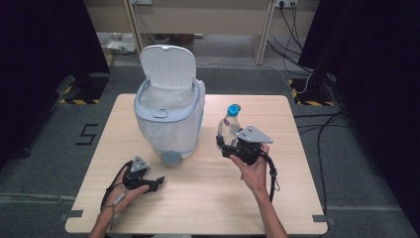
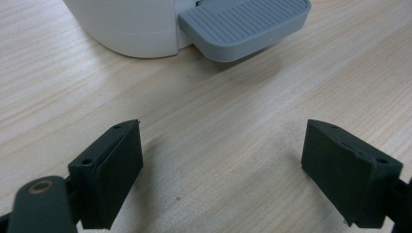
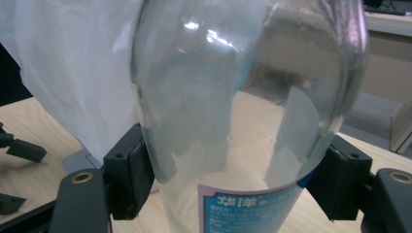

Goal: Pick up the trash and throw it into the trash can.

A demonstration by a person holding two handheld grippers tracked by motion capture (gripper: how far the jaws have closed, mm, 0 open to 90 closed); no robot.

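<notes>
Right gripper (image 1: pixel 224 144) clamps the clear bottle (image 3: pixel 243 97) (left gripper (image 2: pixel 223 174) gapes empty).

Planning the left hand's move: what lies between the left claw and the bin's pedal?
Bare wooden table: in the left gripper view nothing lies between the open left claw and the grey pedal.

Bottle (image 3: pixel 243 97) clamped between the right claw (image 3: pixel 238 179) pads: clear glass, glossy, with a printed paper label. Pads: matt black plastic. Bench (image 2: pixel 218 111) beneath the left claw (image 2: pixel 221 179): pale wood grain, smooth satin. Pedal (image 2: pixel 245 24) ahead of it: grey ribbed plastic. Bin (image 1: pixel 168 119) shell: white smooth plastic, translucent film liner.
</notes>
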